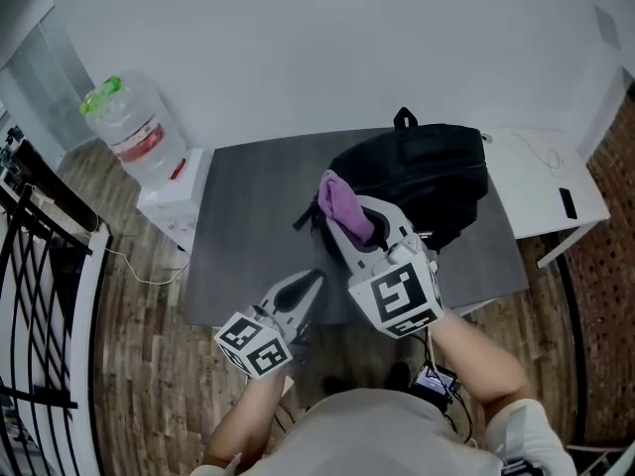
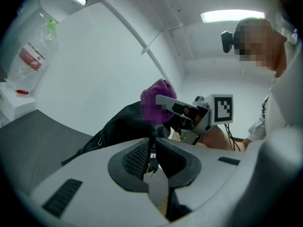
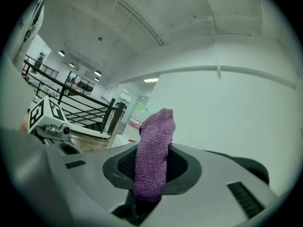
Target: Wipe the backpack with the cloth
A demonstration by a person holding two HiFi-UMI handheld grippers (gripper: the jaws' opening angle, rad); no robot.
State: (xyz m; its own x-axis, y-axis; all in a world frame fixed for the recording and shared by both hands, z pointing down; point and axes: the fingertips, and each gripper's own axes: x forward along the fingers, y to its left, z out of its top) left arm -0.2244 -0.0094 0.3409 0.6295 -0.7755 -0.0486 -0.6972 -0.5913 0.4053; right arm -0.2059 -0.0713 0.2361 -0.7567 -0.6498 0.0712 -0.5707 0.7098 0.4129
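Two tongs: right tongs [image 1: 359, 222] clenched on cloth [image 1: 340, 202]; left tongs [image 1: 315, 279] pressed together (backpack [image 1: 437, 177] lies on grey table [image 1: 248, 226]).

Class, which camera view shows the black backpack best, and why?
The head view: the black backpack lies whole on the grey table, top handle included. The left gripper view shows only part of its side beyond that gripper's jaws. The right gripper view looks past the purple cloth and shows at most a dark sliver.
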